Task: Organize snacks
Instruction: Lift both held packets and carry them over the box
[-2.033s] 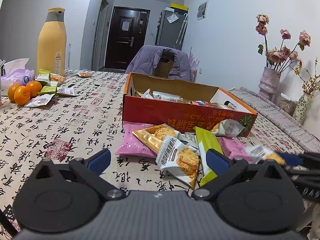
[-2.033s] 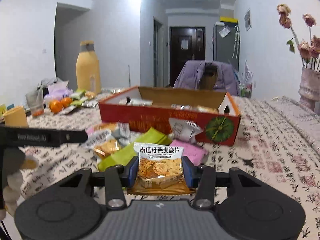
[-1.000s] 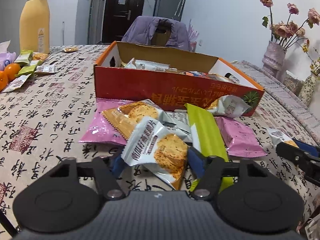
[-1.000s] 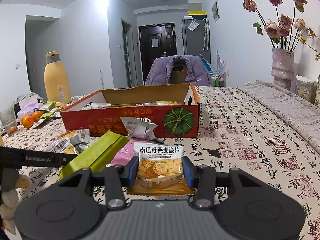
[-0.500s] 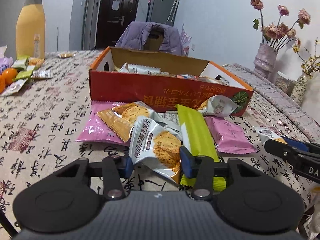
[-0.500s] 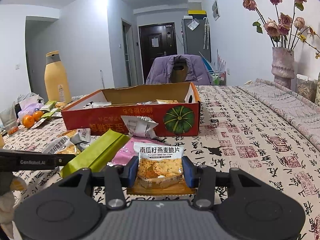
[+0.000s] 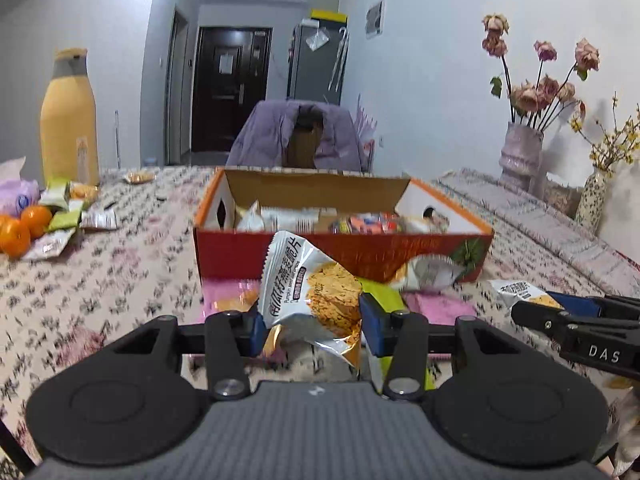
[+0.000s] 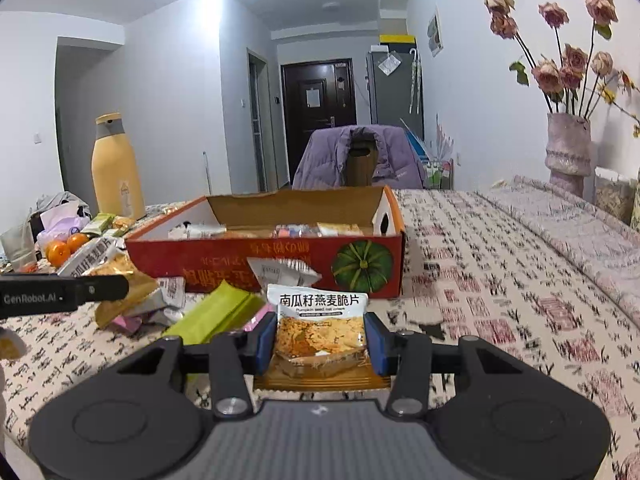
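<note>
My left gripper (image 7: 311, 330) is shut on a silver oat crisp packet (image 7: 308, 292), lifted and tilted above the pile, just in front of the red cardboard box (image 7: 340, 252). The box holds several wrapped snacks. My right gripper (image 8: 318, 340) is shut on another oat crisp packet (image 8: 318, 324), held upright near the box's (image 8: 280, 264) pumpkin-printed front. Loose on the cloth lie a green packet (image 8: 216, 312), pink packets (image 7: 436, 308) and a silver packet (image 8: 280, 272). The right gripper shows at the right edge of the left wrist view, the left gripper at the left edge of the right wrist view.
A tall yellow bottle (image 7: 68, 120), oranges (image 7: 24, 228) and small wrappers (image 7: 76, 216) stand at the far left. Vases with dried roses (image 7: 520, 160) line the right side. A chair with a purple jacket (image 8: 360, 160) stands behind the patterned tablecloth (image 8: 500, 280).
The left gripper's jaws closed on the silver packet lying on the pile and lifted it off the table. The right gripper kept still with its packet.
</note>
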Demonstrator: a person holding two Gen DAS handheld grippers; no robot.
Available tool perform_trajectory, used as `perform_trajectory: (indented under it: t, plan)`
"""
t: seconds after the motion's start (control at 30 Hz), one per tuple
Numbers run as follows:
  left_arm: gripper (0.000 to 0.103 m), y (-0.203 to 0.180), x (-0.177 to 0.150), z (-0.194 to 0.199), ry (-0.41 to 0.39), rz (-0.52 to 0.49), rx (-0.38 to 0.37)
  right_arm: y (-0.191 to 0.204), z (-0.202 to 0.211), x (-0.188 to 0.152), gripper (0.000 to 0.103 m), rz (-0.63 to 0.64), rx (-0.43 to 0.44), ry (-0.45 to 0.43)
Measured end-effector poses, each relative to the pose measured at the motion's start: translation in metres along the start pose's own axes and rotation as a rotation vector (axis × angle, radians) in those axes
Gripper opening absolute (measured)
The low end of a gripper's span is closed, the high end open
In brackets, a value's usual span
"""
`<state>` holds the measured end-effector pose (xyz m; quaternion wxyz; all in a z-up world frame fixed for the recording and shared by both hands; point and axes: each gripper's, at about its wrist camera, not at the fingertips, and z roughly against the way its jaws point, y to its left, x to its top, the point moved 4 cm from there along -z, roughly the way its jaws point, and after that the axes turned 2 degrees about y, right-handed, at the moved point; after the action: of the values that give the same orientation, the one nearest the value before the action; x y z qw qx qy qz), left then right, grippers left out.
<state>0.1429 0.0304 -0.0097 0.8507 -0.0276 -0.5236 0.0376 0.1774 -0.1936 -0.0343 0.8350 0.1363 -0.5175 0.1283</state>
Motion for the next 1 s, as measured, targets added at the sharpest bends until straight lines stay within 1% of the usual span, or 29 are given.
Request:
perform_trajectory:
  t: [0.33,0.53,0.8,1.0]
  plan:
    - [0.046,-0.010,0.041,-0.001,-0.121,-0.058,0.019,0.003,-0.011,0.037,0.045,0.012,0.000,-0.087]
    - [0.047,-0.022,0.064,-0.009,-0.172,-0.100,0.018,0.006,-0.026,0.065,0.045,0.017,0.008,-0.134]
    - [0.047,-0.033,0.087,-0.031,-0.202,-0.118,0.025,0.007,-0.052,0.100,0.045,0.022,0.014,-0.173]
    - [0.047,-0.031,0.101,-0.062,-0.184,-0.097,0.041,0.004,-0.080,0.117,0.045,0.027,0.016,-0.166]
